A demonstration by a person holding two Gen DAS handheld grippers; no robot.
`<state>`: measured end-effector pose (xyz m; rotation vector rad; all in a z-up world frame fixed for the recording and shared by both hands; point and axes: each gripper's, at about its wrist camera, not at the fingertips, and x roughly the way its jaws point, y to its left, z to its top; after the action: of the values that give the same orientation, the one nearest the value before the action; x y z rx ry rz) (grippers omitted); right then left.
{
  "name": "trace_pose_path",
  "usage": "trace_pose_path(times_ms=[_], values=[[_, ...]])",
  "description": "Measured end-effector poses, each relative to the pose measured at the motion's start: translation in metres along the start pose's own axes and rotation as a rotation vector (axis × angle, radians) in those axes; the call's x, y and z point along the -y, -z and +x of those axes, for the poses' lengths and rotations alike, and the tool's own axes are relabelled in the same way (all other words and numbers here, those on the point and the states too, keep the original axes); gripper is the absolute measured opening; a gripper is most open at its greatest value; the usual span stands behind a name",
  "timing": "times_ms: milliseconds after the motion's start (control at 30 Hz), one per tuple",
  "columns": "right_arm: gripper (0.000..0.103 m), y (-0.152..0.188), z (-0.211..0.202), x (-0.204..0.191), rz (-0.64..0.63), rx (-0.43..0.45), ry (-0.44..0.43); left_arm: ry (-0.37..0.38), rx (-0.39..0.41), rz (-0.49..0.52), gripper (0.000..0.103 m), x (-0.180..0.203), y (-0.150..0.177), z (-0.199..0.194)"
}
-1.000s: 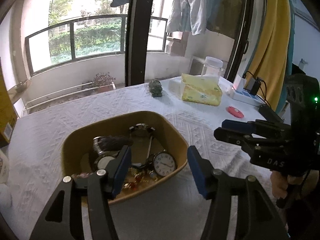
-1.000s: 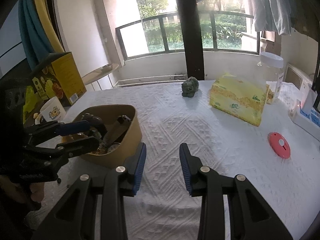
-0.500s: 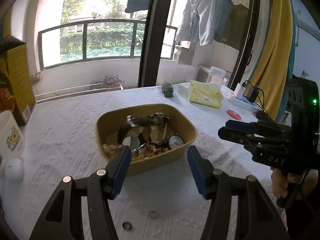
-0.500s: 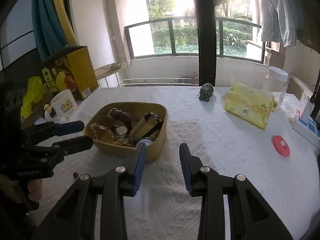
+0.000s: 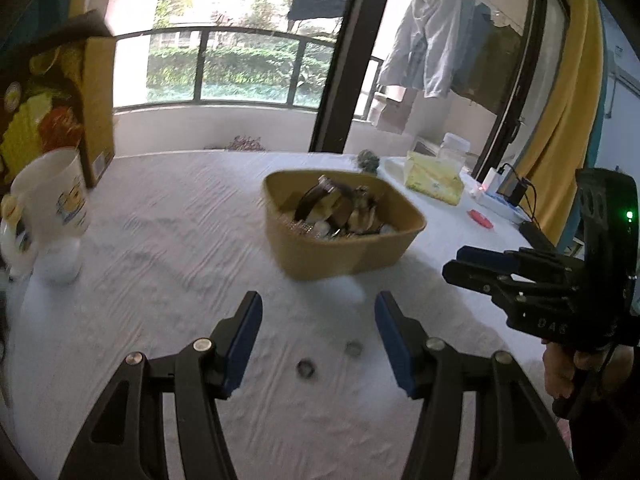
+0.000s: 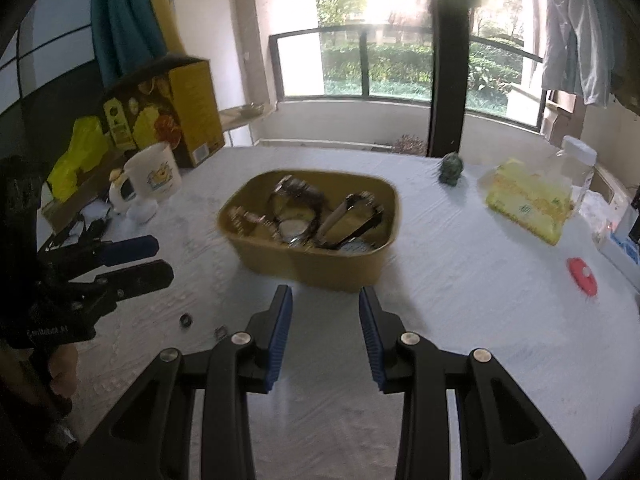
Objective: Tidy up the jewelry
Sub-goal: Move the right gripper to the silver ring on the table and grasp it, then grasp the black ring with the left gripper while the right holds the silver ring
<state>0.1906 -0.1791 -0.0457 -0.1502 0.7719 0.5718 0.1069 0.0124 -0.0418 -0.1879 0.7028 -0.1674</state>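
A tan bowl (image 5: 348, 256) (image 6: 280, 252) holding watches and other jewelry stands mid-table on the white cloth. Two small rings lie loose on the cloth in front of it: a dark ring (image 5: 306, 368) (image 6: 186, 321) and a silver ring (image 5: 354, 348) (image 6: 219, 333). My left gripper (image 5: 318, 338) (image 6: 132, 258) hovers open above the two rings with nothing between its blue pads. My right gripper (image 6: 323, 330) (image 5: 472, 264) is open and empty too, its jaws narrower, just short of the bowl's near wall.
A white mug (image 5: 60, 200) and a yellow carton (image 6: 188, 116) stand at the left. A green figurine (image 6: 451, 168), a yellow tissue pack (image 6: 528, 200), a clear jar (image 6: 576, 168), a red disc (image 6: 582, 276) and a power strip (image 5: 500, 204) sit right. A hand (image 5: 560, 368) holds the right gripper.
Both grippers have drawn back from the bowl, which now looks smaller and farther. The two rings on the cloth have come into view. Neither gripper's opening has changed.
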Motion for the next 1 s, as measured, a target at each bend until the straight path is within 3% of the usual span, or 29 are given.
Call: trace_pose_path(times_ms=[400, 667, 800, 1000], values=[[0.032, 0.016, 0.031, -0.054, -0.061, -0.076, -0.051, -0.068, -0.035, -0.060, 0.058, -0.040, 0.034, -0.016], [0.032, 0.024, 0.057, -0.083, -0.122, -0.149, -0.070, -0.049, -0.024, -0.103, 0.058, -0.056, 0.038, -0.023], [0.013, 0.026, 0.068, -0.092, -0.145, -0.176, -0.038, -0.040, -0.025, -0.111, 0.058, -0.060, 0.039, -0.025], [0.011, 0.026, 0.069, -0.092, -0.163, -0.177, -0.031, -0.049, -0.038, -0.106, 0.058, -0.057, 0.038, -0.021]])
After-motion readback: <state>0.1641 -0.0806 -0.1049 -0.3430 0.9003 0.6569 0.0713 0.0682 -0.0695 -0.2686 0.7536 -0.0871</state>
